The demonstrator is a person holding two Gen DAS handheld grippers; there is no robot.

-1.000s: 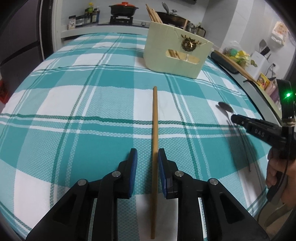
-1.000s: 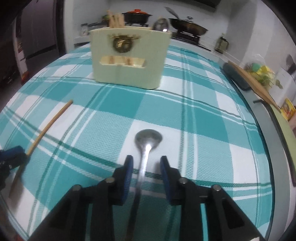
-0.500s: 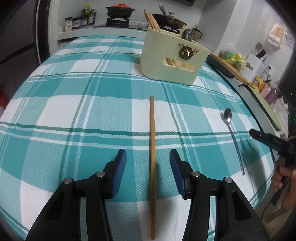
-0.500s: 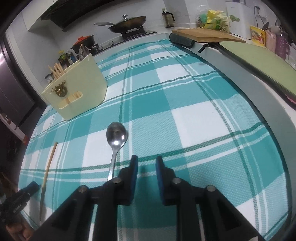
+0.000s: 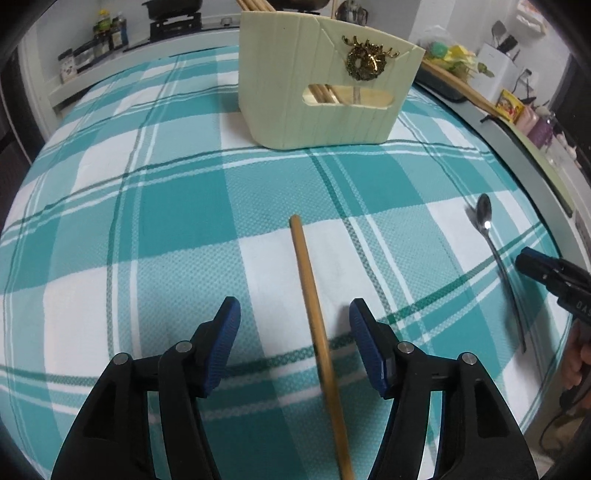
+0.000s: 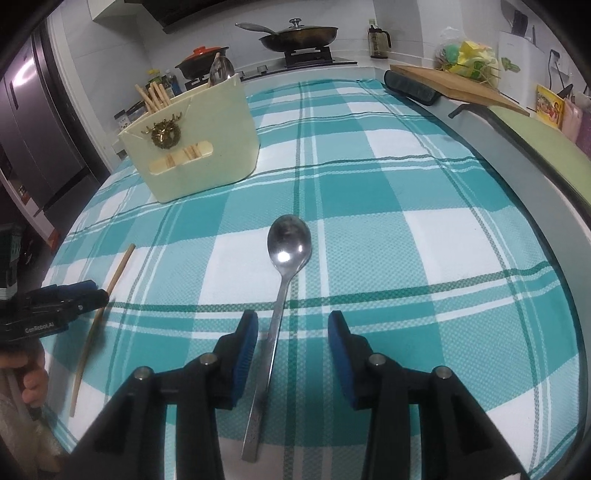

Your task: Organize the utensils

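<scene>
A wooden chopstick (image 5: pixel 314 306) lies flat on the teal plaid tablecloth (image 5: pixel 166 206). My left gripper (image 5: pixel 294 317) is open, its blue pads either side of the chopstick without touching. A metal spoon (image 6: pixel 284 266) lies on the cloth. My right gripper (image 6: pixel 292 328) is open astride its handle, which runs nearer the left pad. A cream utensil holder (image 5: pixel 325 88) with a gold wreath stands beyond, holding chopsticks and a spoon. The holder (image 6: pixel 192 144), the chopstick (image 6: pixel 99 317) and the left gripper (image 6: pixel 55 306) show in the right wrist view; the spoon (image 5: pixel 495 251) in the left.
A wooden cutting board (image 6: pixel 458 85) and a dark roll (image 6: pixel 410 88) lie at the table's far right edge. A stove with a pan (image 6: pixel 299 35) and a red-lidded pot (image 6: pixel 201 61) stands behind. The table edge (image 6: pixel 554 206) runs close on the right.
Both grippers have opened wide. The left gripper has moved forward along the chopstick, closer to the holder. The right gripper swung away and has come back over the spoon handle.
</scene>
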